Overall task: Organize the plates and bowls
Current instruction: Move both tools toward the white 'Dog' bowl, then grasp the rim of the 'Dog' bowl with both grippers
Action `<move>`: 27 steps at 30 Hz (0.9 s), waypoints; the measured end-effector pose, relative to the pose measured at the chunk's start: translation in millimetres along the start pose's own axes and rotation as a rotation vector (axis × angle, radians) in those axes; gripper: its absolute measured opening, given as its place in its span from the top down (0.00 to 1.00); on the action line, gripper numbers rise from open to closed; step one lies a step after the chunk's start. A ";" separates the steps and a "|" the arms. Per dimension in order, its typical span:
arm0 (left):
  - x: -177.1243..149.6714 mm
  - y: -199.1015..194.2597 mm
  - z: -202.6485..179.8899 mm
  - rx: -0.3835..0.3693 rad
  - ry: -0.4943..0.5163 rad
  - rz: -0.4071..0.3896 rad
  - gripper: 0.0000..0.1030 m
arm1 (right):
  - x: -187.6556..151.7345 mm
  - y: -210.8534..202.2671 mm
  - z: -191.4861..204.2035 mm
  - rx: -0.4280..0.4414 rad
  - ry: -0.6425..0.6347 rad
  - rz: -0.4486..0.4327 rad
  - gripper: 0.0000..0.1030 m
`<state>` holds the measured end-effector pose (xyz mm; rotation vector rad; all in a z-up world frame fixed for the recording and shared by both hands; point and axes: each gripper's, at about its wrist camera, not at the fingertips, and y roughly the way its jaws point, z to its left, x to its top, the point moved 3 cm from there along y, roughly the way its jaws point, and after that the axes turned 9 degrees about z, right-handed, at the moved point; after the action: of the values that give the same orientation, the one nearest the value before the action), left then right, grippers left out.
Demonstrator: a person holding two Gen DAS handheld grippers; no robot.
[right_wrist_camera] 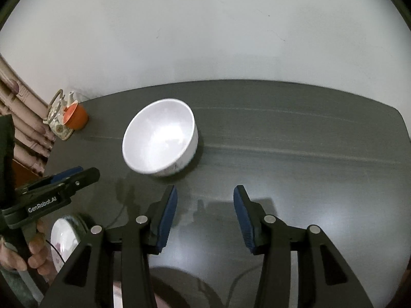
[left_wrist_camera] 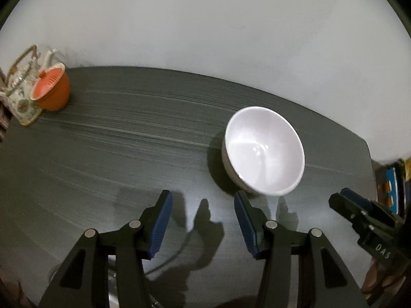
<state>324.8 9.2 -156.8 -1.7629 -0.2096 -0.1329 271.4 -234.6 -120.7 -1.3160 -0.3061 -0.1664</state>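
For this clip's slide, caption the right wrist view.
Open right gripper faces white bowl on grey table; left gripper alongside.

Dark grey table (left_wrist_camera: 128, 138), wood-grain streaks running lengthwise, back edge against a plain white wall (left_wrist_camera: 205, 25); rounded corner at the right end. White bowl (left_wrist_camera: 264, 151) sits upright on the tabletop, empty, right of centre in the left wrist view, left of centre in the right wrist view; faint pattern on its outer side. Far left corner: orange cup (left_wrist_camera: 52, 91) on its side, open mouth facing forward; floral teapot (left_wrist_camera: 21, 102) with arched handle touching it, nearer the edge. White plate (right_wrist_camera: 64, 238) at the near left edge, partly hidden; thin cable (left_wrist_camera: 177, 254) lies across the near surface.
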 end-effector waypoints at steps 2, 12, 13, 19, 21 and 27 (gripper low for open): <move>8.0 7.7 1.3 -0.020 -0.020 0.019 0.50 | 9.5 7.5 0.5 0.000 -0.002 0.008 0.58; 43.6 40.1 -6.9 -0.085 -0.062 0.054 0.50 | 46.8 47.0 6.6 0.022 -0.006 0.069 0.58; 43.0 43.0 -9.0 -0.084 -0.058 0.060 0.50 | 49.0 50.1 7.2 0.016 -0.008 0.075 0.58; 45.0 59.9 -13.5 -0.080 -0.085 0.095 0.51 | 57.7 68.1 6.5 0.010 0.005 0.105 0.58; 45.4 64.0 -12.9 -0.070 -0.087 0.106 0.51 | 58.2 71.7 5.6 0.022 0.016 0.109 0.58; 45.7 76.4 -17.4 -0.077 -0.101 0.141 0.67 | 57.8 83.2 2.7 0.020 0.045 0.127 0.66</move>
<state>386.2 -19.4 -217.1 -1.8562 -0.1548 0.0506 350.1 -208.3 -178.9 -1.3061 -0.1849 -0.0853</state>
